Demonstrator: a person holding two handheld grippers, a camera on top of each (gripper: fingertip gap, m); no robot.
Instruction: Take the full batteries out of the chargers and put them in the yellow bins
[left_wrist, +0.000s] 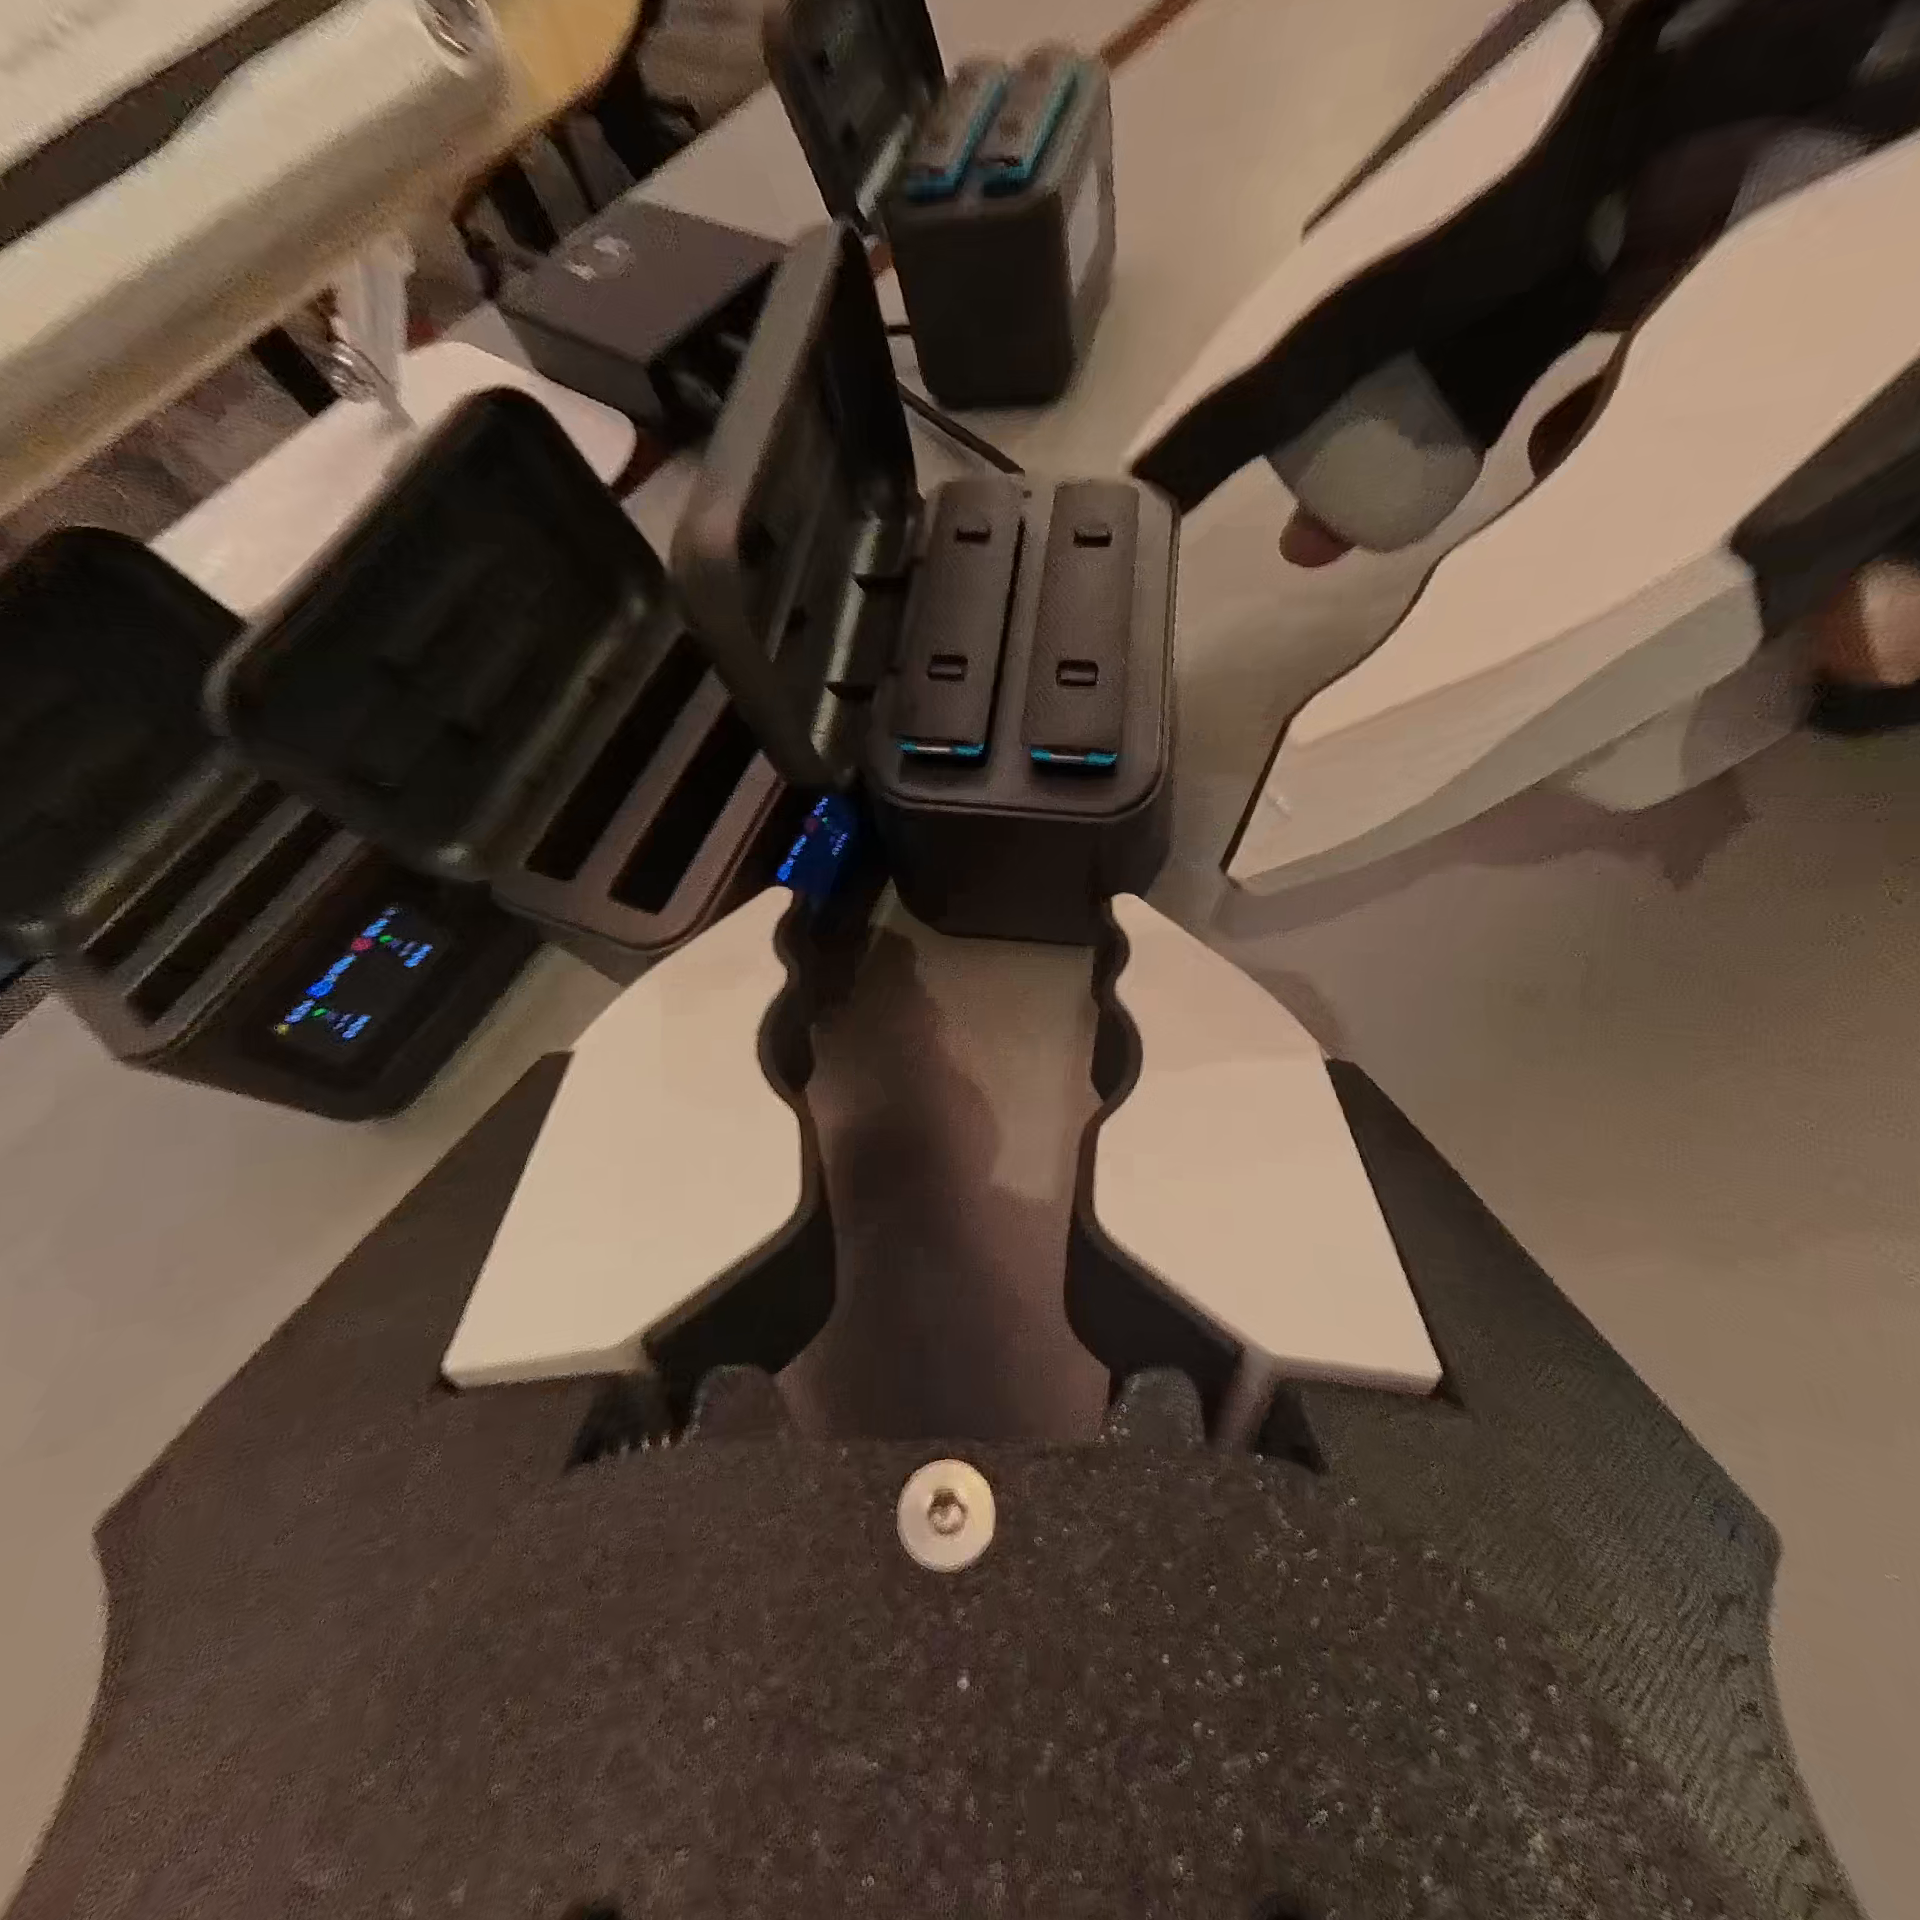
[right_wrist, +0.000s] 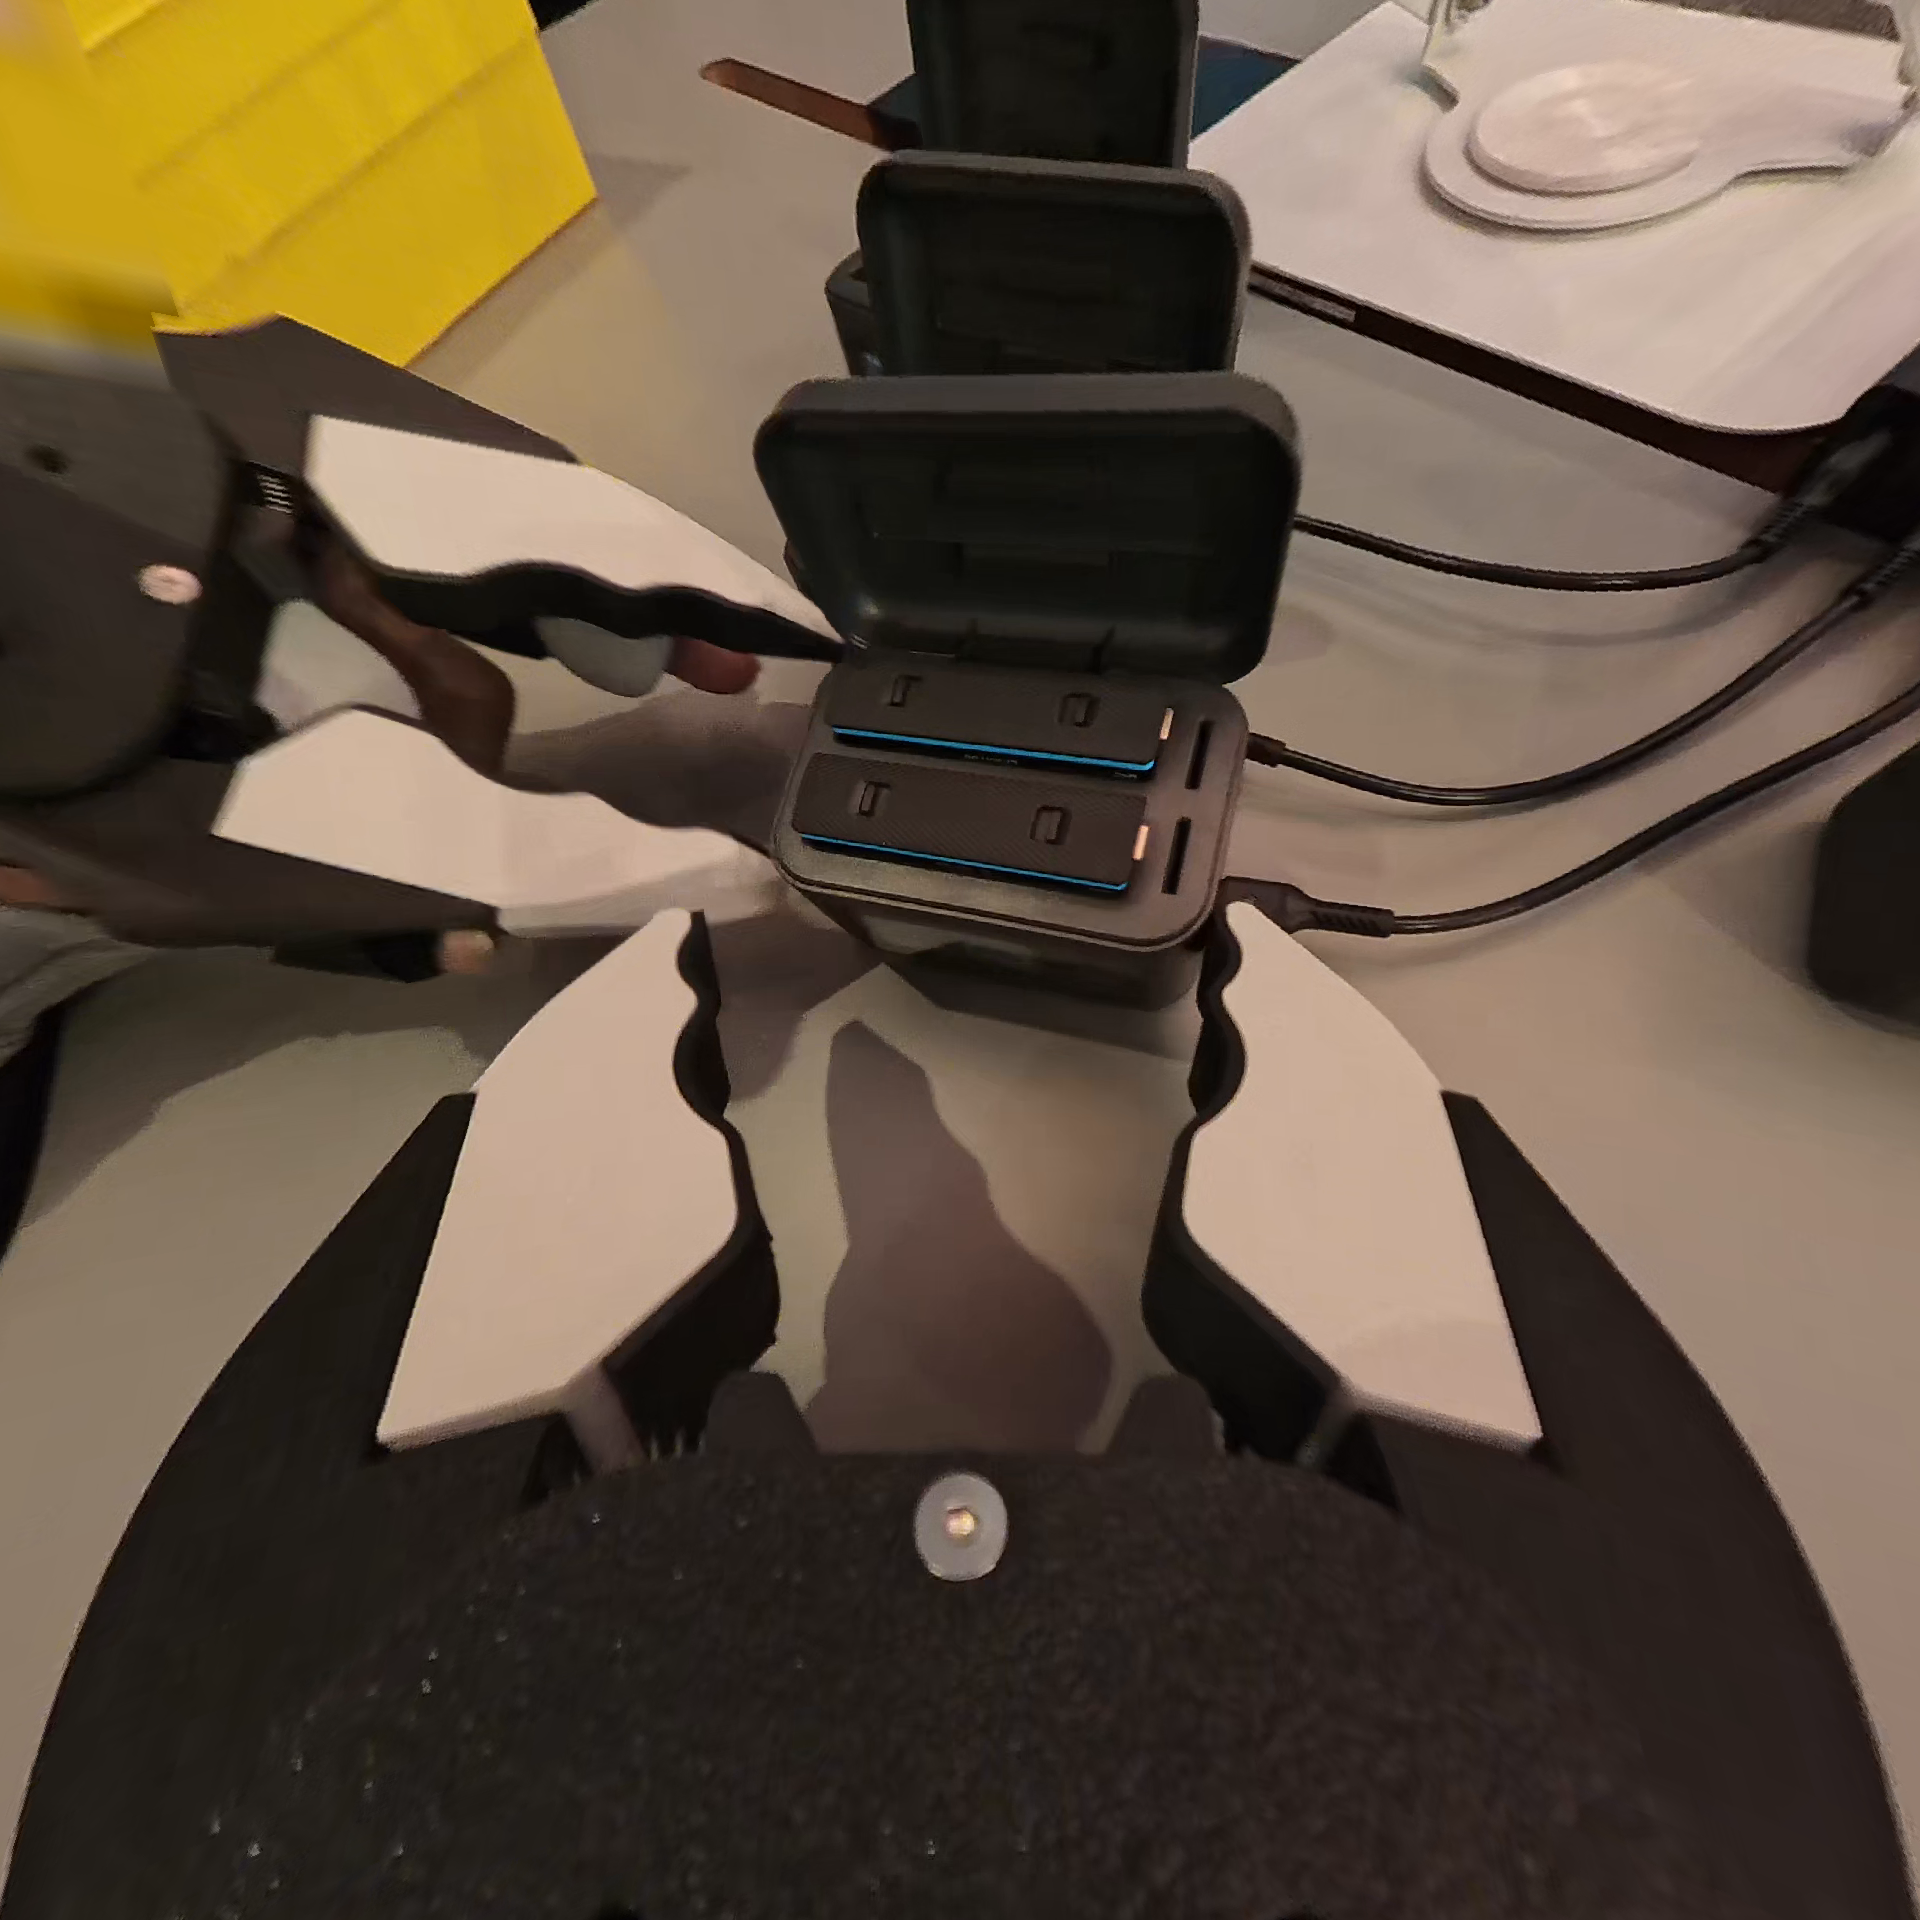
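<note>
Left wrist view: left gripper is sitting spread, pinching nothing, its tips flanking the base of the open charger. Two blue-edged batteries are resting in the slots. Left of this charger, another one is showing bare slots.

Right wrist view: right gripper is hanging spread at the same charger's near side (cables trailing right of it). Yellow bin is standing well apart, far left. Risk: two grippers crowding one charger could clash, or tip it while tugging.

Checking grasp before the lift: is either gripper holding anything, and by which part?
Neither. The left gripper and right gripper both stand open, jaws just short of the open charger, its two batteries still seated.
</note>
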